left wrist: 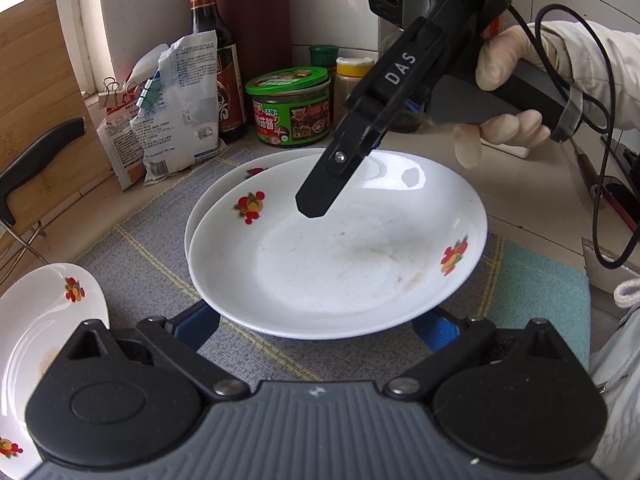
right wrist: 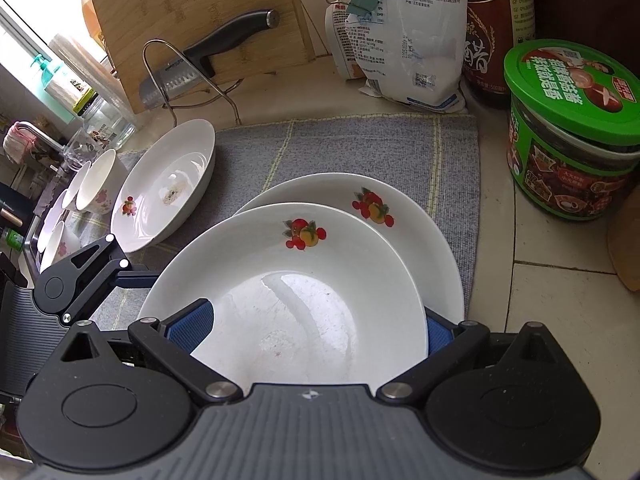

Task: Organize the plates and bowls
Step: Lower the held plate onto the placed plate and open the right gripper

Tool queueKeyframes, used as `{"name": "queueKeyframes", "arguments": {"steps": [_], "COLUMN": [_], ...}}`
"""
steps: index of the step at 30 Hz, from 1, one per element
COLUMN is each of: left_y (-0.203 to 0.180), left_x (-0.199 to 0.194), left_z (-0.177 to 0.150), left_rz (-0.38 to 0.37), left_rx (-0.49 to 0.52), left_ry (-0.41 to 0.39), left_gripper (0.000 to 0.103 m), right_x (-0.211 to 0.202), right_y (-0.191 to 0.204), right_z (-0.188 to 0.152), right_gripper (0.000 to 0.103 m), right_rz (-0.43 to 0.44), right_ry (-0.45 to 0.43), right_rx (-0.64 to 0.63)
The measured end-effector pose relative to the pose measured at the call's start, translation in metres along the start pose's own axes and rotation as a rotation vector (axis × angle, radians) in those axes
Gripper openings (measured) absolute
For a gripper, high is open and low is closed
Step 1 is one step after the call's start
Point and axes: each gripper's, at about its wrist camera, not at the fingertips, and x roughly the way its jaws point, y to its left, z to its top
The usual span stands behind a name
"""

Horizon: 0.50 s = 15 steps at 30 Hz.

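Two white fruit-print plates are stacked on the grey mat: the top plate [left wrist: 336, 248] [right wrist: 288, 292] lies offset on the lower plate [left wrist: 224, 188] [right wrist: 404, 224]. My left gripper [left wrist: 316, 330] is open, its blue pads wide apart and tucked under the top plate's near rim. My right gripper [right wrist: 316, 330] is open, one finger over the plate's inside, one outside its rim; it also shows in the left wrist view [left wrist: 316, 200], above the plate's far side. A third plate [left wrist: 44, 320] [right wrist: 168, 188] sits left on the mat. Small floral bowls [right wrist: 96, 184] stand beyond it.
Behind the mat [right wrist: 360, 148] stand a green-lidded jar [left wrist: 290, 106] [right wrist: 576, 136], a dark sauce bottle [left wrist: 216, 56], clipped white bags [right wrist: 404, 32] and spice jars [left wrist: 352, 76]. A cutting board [right wrist: 200, 12] with a knife [right wrist: 208, 56] leans at left. A teal cloth [left wrist: 540, 296] lies right.
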Motion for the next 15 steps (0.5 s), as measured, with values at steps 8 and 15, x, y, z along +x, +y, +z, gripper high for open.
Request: {"name": "queueKeyframes", "arguments": {"steps": [8, 15], "left_y": [0.000, 0.000], "left_x": [0.000, 0.001], "left_z": [-0.001, -0.001], "left_rz": [0.003, 0.011], "left_rx": [0.011, 0.014], "left_ry": [-0.006, -0.011], "left_gripper": [0.101, 0.101], "right_x": [-0.005, -0.011], "right_y": [0.000, 0.003], "right_z": [-0.004, -0.008], "right_gripper": [0.103, 0.103], "right_rz": [-0.020, -0.043], "right_ry": [0.002, -0.005], "right_rx": [0.011, 0.019]}}
